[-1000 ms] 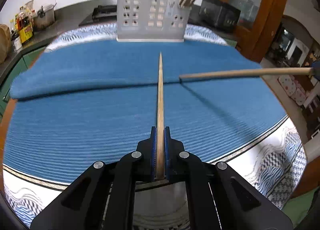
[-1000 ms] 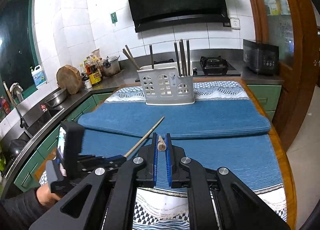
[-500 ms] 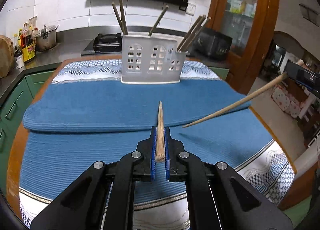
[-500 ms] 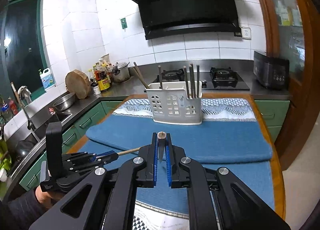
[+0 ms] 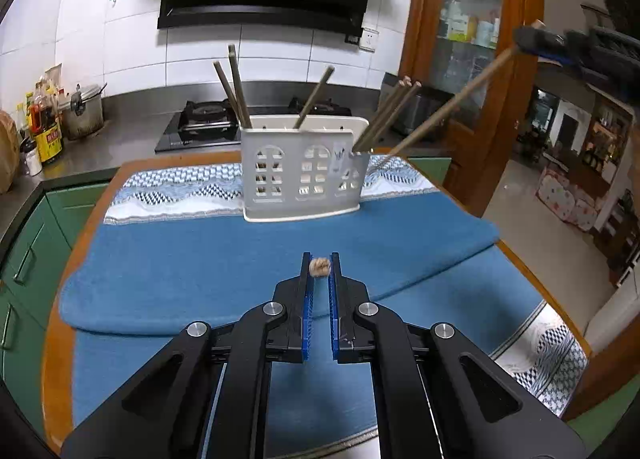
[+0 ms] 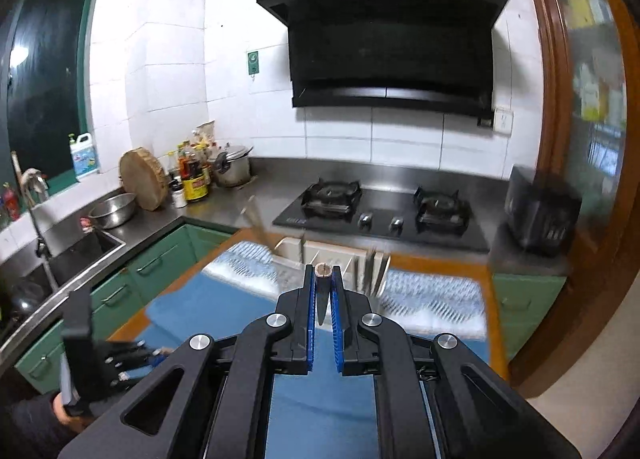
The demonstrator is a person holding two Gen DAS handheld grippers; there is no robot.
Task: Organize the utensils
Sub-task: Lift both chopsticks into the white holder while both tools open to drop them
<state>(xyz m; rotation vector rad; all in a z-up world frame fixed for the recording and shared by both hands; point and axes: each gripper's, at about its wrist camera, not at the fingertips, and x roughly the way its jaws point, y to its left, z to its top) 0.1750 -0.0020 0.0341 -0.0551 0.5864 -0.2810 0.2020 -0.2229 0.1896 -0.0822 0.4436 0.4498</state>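
- Currently, the left tool (image 5: 319, 271) is pinching a wooden chopstick (image 5: 319, 267). Only the blunt end of that stick shows between the blue pads, so it points roughly along the camera line, away from or below the lens.
- The right tool (image 6: 322, 279) is likewise clamped on a second chopstick (image 6: 322, 272), with the stick's shaft running down between the pads.
- In the left wrist view, the right tool appears high and to the right, and its chopstick slopes down toward the right end of the white utensil holder (image 5: 304, 171).
- The holder stands ahead of both tools on the blue towel (image 5: 200, 259) that covers the worktop. It already carries several chopsticks, which lean in different compartments.
- Step in hand, as judged: transport of both sticks toward the holder, with neither yet inserted.
- The next move calls for each tip to be set over an open compartment, the stick tilted closer to upright, then lowered before the pads part.
- Risk, as judged: the right wrist view is blurred around the holder, so the exact compartment under that stick cannot be told.
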